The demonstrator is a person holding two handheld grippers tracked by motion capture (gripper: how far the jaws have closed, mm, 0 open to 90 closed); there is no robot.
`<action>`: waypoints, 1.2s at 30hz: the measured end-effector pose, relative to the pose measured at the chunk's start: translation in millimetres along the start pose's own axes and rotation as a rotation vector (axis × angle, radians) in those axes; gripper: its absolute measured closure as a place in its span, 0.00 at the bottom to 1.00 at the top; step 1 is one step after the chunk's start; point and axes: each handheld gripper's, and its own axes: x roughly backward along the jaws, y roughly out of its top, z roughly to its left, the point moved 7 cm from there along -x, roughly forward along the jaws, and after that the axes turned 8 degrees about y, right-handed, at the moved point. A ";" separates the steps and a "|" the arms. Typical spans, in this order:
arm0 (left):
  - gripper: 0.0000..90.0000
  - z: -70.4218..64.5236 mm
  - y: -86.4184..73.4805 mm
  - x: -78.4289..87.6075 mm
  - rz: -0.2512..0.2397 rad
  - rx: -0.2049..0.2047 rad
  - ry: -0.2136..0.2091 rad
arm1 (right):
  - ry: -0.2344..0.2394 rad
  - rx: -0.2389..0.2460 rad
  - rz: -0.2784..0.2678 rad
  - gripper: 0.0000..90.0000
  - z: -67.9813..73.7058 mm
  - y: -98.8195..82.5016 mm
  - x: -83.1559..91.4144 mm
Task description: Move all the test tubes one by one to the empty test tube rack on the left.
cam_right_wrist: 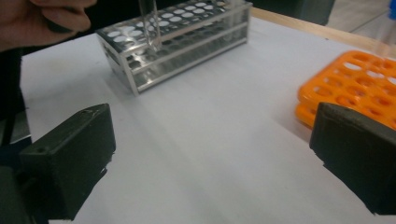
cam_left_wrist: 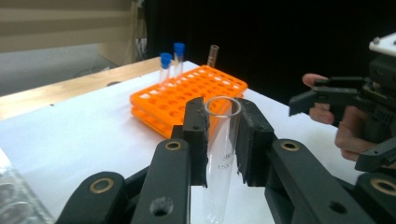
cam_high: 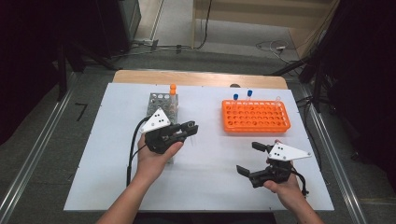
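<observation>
High view: left tongs (cam_high: 190,128) clamp the clear glass test tube (cam_left_wrist: 223,140), lifted between clear acrylic rack (cam_high: 161,105) and orange plastic rack (cam_high: 255,115). Right tongs (cam_high: 248,159) spread empty. Insertion into orange rack likely remains.

Lower end of the clear glass test tube (cam_left_wrist: 223,154) cut off by the bottom edge in the left gripper view, its printed markings too blurred to read. In the high view, same tube barely discernible between the jaws of the left gripper (cam_high: 186,130). Near part of the grey metal tube rack (cam_high: 161,105) hidden behind the left gripper's grey three-cornered plate and the left hand (cam_high: 156,156). Orange perforated plastic rack (cam_right_wrist: 359,86) cut off at the right edge in the right gripper view, partly hidden by the right jaw. Contents of the two blue-capped tubes (cam_left_wrist: 171,65) too small to tell.
</observation>
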 end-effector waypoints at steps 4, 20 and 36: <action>0.85 10.0 6.9 0.0 -0.004 -0.001 0.026 | -0.011 -0.025 0.000 0.00 -8.2 -8.3 11.0; 0.85 56.8 21.2 -14.5 -0.005 -0.004 0.156 | -0.081 -0.116 -0.050 0.00 -54.4 -32.0 44.7; 0.85 110.0 27.6 -32.5 -0.012 0.014 0.295 | -0.112 -0.126 -0.056 0.00 -64.0 -37.5 50.0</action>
